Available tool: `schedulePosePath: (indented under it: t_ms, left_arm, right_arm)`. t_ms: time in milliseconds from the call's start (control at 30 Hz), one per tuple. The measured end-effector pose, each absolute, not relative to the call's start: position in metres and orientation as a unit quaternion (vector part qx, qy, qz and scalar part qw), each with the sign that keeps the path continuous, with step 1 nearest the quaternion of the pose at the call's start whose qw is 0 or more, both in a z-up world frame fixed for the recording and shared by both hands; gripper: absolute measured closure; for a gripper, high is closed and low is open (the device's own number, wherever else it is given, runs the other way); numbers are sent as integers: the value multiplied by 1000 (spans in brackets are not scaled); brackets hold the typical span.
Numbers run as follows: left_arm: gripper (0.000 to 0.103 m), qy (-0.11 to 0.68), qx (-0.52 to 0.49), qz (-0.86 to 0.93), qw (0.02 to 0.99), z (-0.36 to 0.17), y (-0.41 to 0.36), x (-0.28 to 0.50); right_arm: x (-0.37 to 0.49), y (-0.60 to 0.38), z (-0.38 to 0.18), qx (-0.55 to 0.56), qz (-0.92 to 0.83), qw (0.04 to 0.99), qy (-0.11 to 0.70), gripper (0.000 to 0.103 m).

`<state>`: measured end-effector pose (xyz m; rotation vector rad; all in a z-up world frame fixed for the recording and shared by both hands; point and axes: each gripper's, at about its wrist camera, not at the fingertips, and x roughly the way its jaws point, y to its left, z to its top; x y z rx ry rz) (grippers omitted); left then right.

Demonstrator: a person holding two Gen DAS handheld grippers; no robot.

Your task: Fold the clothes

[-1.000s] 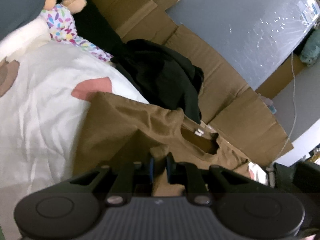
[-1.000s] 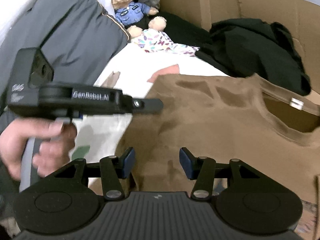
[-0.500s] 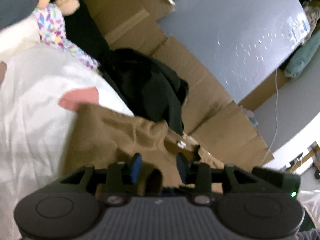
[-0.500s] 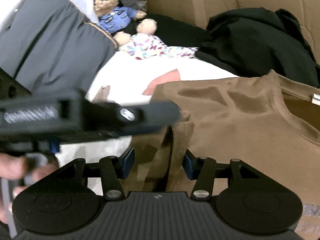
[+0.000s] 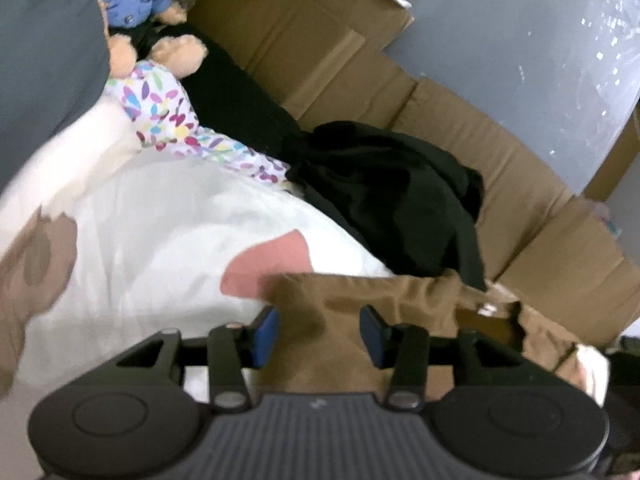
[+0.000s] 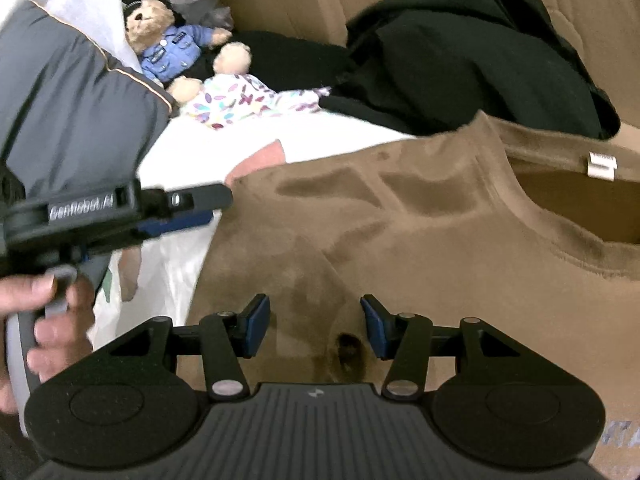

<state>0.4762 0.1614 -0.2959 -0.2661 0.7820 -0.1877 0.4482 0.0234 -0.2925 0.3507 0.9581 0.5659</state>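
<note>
A brown T-shirt lies spread on the white bedsheet, its neck opening and label at the right. My left gripper hovers over the shirt's left edge; its jaws are opening, with cloth under the gap and neither blue pad pressing on it. In the right wrist view the left gripper enters from the left, held by a hand. My right gripper stands open just above the shirt's lower part, near a dark spot, with nothing pinched.
A black garment is heaped behind the shirt on flattened cardboard. A teddy bear in a blue uniform and a flower-print cloth sit at the far left. A grey quilt rises on the left.
My left gripper went from shut on a fold of the brown shirt to apart, and swung left. The fold that stood between the right fingers now lies flat; the right gripper sank closer.
</note>
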Motion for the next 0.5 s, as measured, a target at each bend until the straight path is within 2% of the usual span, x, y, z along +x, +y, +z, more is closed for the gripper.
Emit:
schedulePosePath:
  t_ms: [33, 133, 167, 233, 267, 300, 400, 500]
  left_arm:
    - [54, 382, -119, -86, 912, -296, 160, 482]
    - [54, 399, -108, -70, 908, -303, 159, 495]
    - [54, 403, -103, -66, 907, -305, 158, 497]
    - [59, 409, -91, -59, 906, -308, 155, 502]
    - [66, 410, -88, -55, 906, -308, 155, 503]
    - [72, 410, -88, -52, 906, -309, 156, 504]
    - [81, 411, -90, -42, 906, -311, 159, 507]
    - [83, 415, -85, -38, 905, -312, 156, 513]
  right_arm:
    - [448, 22, -295, 166, 266, 834, 454, 50]
    - [448, 16, -301, 174, 265, 832, 456, 72]
    - [449, 15, -303, 174, 264, 831, 458, 84]
    - [450, 12, -305, 184, 261, 827, 463, 93]
    - [450, 11, -305, 187, 259, 826, 463, 98]
    - [450, 9, -305, 191, 258, 826, 463, 98]
    - [448, 7, -302, 189, 262, 829, 456, 99]
    - [448, 4, -300, 182, 260, 832, 454, 100]
